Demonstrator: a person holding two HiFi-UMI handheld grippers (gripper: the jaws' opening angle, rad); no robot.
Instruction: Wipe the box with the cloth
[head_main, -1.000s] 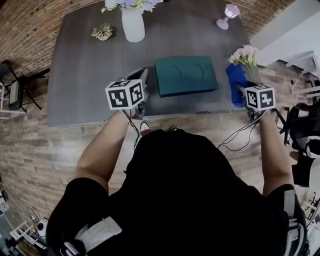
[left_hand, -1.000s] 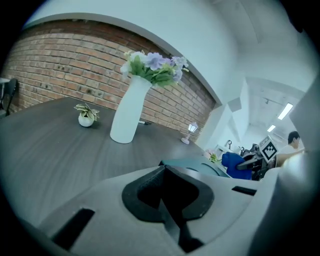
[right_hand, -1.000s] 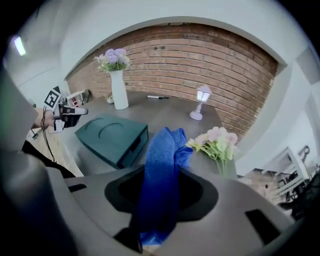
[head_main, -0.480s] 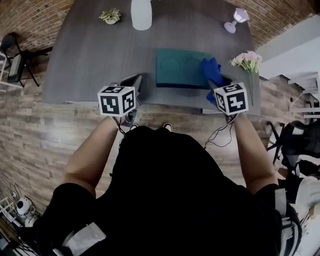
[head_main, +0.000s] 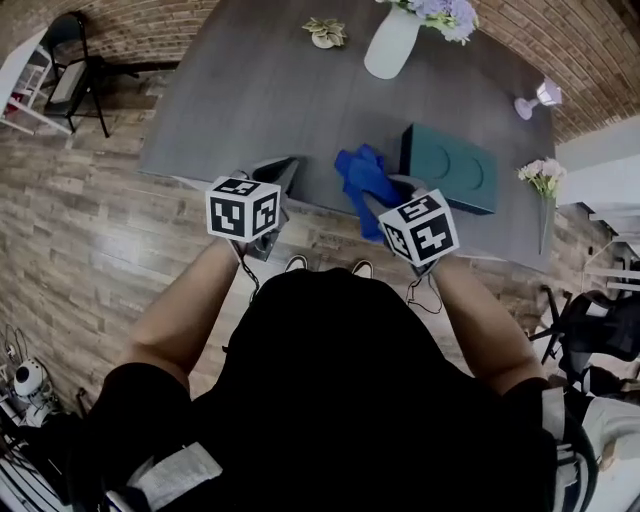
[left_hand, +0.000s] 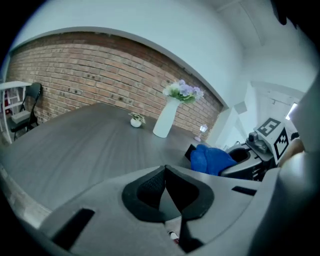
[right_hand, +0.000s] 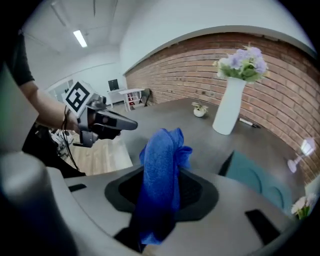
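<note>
Shows a blue cloth (head_main: 360, 176) pinched in the right gripper (right_hand: 161, 191) over the table's (head_main: 260, 90) near edge, the teal box (head_main: 452, 168) just beside at three o'clock, and the left gripper (left_hand: 166, 186) pressed together, empty, at nine o'clock.

Your left gripper (left_hand: 165, 170): jaws together, nothing between them.
Your right gripper (right_hand: 161, 192): jaws clamped on the blue cloth (right_hand: 161, 150).
</note>
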